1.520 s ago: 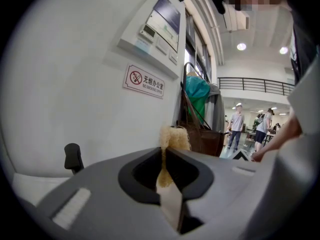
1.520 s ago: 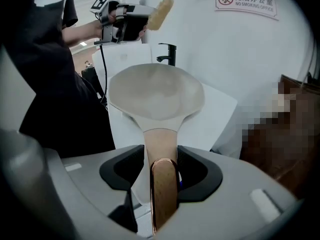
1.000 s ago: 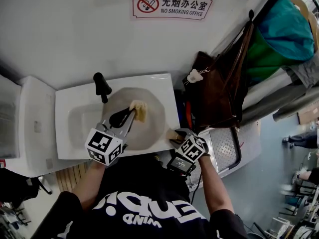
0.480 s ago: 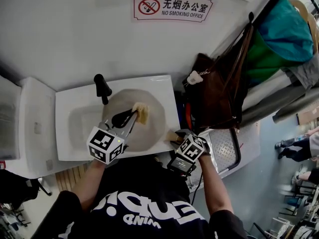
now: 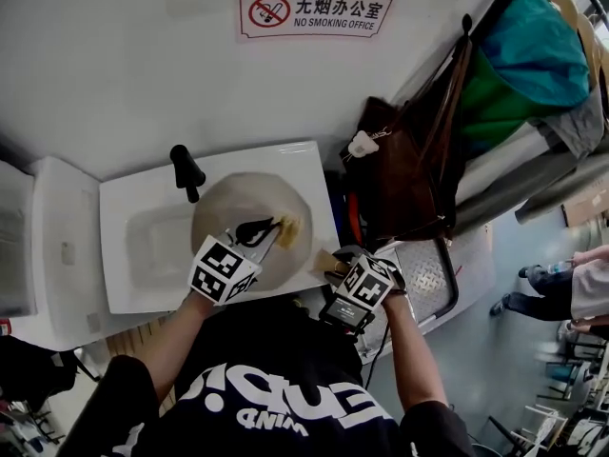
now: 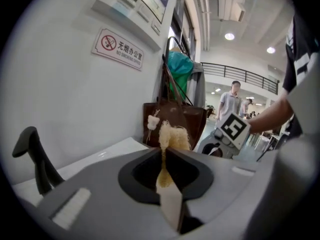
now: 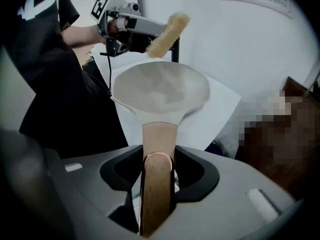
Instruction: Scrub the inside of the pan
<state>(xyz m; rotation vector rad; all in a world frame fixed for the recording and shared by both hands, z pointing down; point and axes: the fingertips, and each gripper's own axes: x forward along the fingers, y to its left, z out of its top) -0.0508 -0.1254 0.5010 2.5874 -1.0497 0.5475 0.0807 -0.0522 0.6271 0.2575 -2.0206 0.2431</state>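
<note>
The pan (image 5: 243,212), pale beige inside, sits over the right part of a white sink (image 5: 133,279), its wooden handle (image 5: 326,258) pointing out past the sink's right front corner. In the right gripper view the bowl (image 7: 160,91) lies straight ahead of the jaws, its inside bare and evenly pale.

The right gripper (image 7: 157,171) has its jaws closed tightly on the handle (image 7: 159,136), which runs straight out between them to the bowl. From the head view this gripper (image 5: 341,269) lies just beyond the sink's edge, with its marker cube nearer the person.

The left gripper (image 6: 164,156) has its jaws pressed together on a yellowish fibrous scrubber (image 6: 172,136), whose frayed end sticks out past the tips. In the head view the left gripper (image 5: 266,233) reaches in over the pan from the front, and the scrubber (image 5: 290,227) lies over the right half of the bowl. In the right gripper view the scrubber (image 7: 167,29) appears to hang above the far rim rather than press on the surface, though that angle does not settle it.

A black faucet (image 5: 186,169) stands at the back of the sink, just behind the pan. A brown bag (image 5: 400,169) hangs to the right, and a no-smoking sign (image 5: 314,12) is fixed to the white wall above.
</note>
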